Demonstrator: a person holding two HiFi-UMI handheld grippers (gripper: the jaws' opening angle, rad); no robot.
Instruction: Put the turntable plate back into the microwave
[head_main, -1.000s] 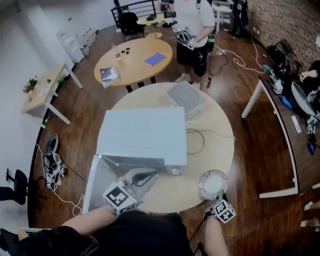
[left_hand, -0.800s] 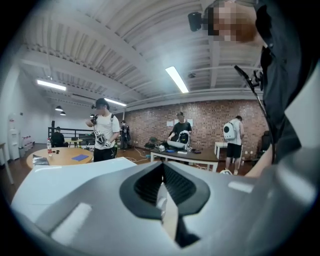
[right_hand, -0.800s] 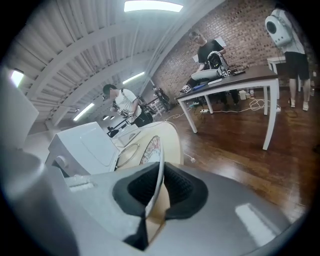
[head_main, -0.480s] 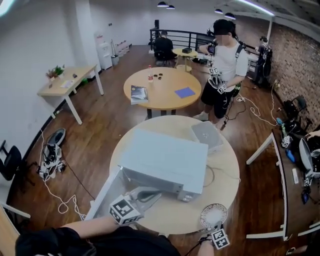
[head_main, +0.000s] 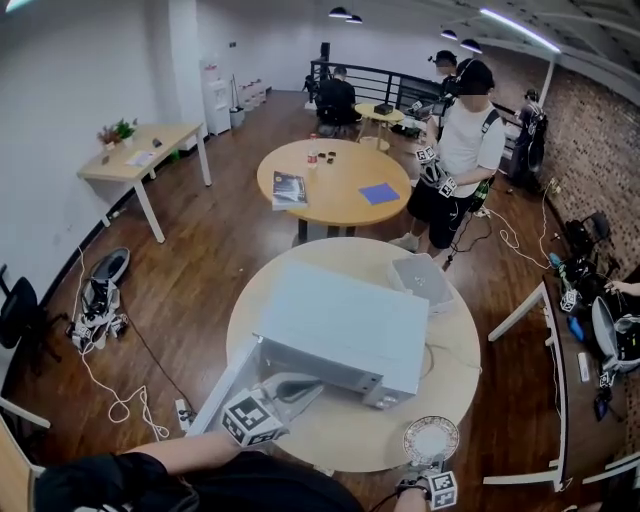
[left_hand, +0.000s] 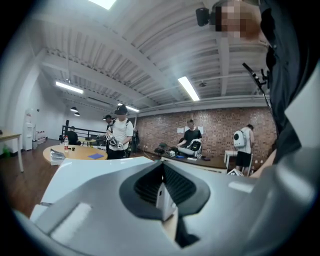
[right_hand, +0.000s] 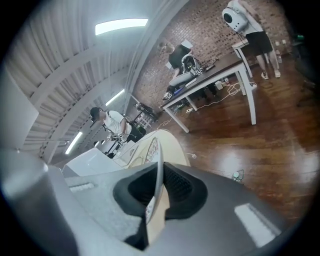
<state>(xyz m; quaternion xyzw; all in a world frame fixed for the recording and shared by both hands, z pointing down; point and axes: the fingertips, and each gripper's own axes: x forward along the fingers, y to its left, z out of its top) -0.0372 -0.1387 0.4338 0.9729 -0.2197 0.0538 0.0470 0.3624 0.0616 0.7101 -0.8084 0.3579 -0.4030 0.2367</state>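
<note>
Jaws of the right gripper (head_main: 432, 465) have just closed, now pinching the rim of the turntable plate (head_main: 430, 438), which is outside the microwave (head_main: 345, 325), off its front right corner; left gripper (head_main: 305, 387) clenched empty by the open door (head_main: 222, 392); insertion pending.

You stand on a dark wood floor (head_main: 210, 250): white wall (head_main: 60, 100) left, brick wall (head_main: 600, 130) right, strip lights (head_main: 515, 28) overhead, a round desk (head_main: 450, 340) before you, another round desk (head_main: 335, 185) beyond.
</note>
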